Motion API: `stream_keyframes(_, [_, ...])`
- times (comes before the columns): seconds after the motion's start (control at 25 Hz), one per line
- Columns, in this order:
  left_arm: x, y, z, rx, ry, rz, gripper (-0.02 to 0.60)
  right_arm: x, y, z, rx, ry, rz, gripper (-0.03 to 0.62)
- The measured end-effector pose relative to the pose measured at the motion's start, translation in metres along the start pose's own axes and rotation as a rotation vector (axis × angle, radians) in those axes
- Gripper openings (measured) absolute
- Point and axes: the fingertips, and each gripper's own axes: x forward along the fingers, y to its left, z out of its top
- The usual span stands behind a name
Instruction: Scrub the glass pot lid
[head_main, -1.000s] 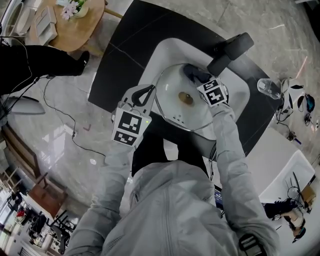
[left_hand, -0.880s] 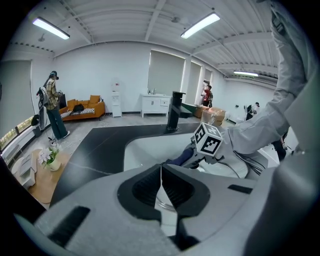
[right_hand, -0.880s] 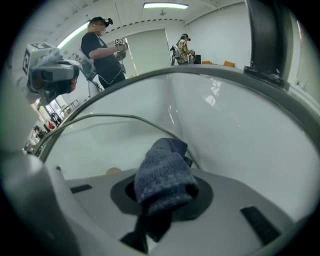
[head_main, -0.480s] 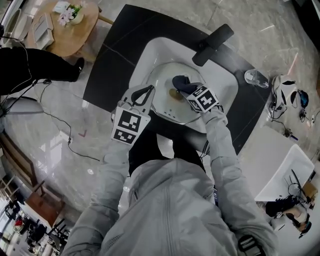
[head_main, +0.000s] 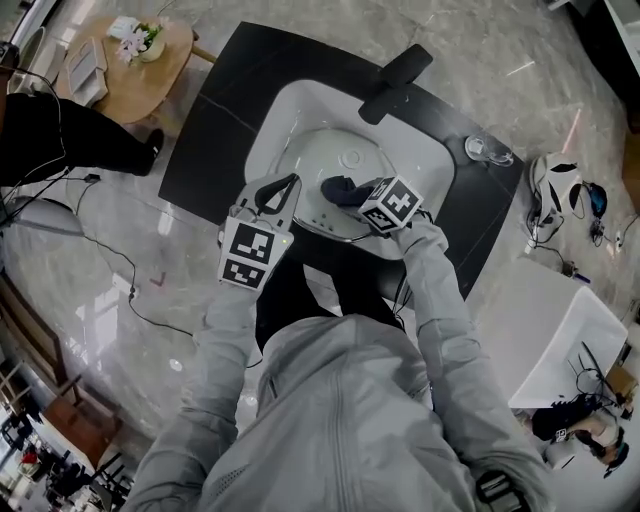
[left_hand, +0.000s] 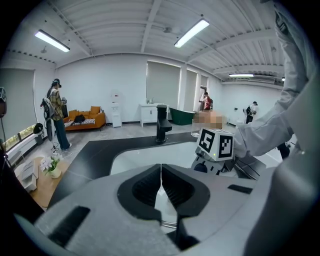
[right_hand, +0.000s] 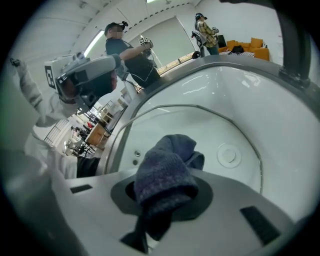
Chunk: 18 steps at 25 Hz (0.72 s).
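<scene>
Surface: white sink (head_main: 272, 115) in a black counter (head_main: 210, 130), on a marble floor (head_main: 120, 250).
Lid: the glass pot lid (head_main: 315, 150) lies in the sink.
My left gripper (head_main: 281, 186): jaws together at the lid's left rim.
My right gripper (head_main: 352, 195): clamped on a dark cloth (head_main: 336, 188) on the lid.
Change: the cloth came from beyond the knob (head_main: 350, 158) to my side.

Polished grey marble floor (head_main: 110, 260) lies below my left gripper (head_main: 288, 182). Round wooden table (head_main: 140, 70) stands far to its left. Ahead of it: white walls (left_hand: 100, 85), orange sofa (left_hand: 85, 119), ceiling strip lights (left_hand: 192, 32) lit.

Head view looks steeply down; both gripper views (close) share sink (head_main: 300, 105).
</scene>
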Motion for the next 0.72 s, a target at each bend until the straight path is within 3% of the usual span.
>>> stream_keyframes(0.28, [-0.004,-0.011,0.01,0.015,-0.02,0.033,0.028,-0.009,0.043,-0.002,0.016,0.023,0.237,0.084])
stream_keyframes(0.72, [-0.015,-0.023,0.015,0.03,-0.021,0.05,0.028,-0.03,0.078,-0.003,-0.01,0.041,0.405,0.083])
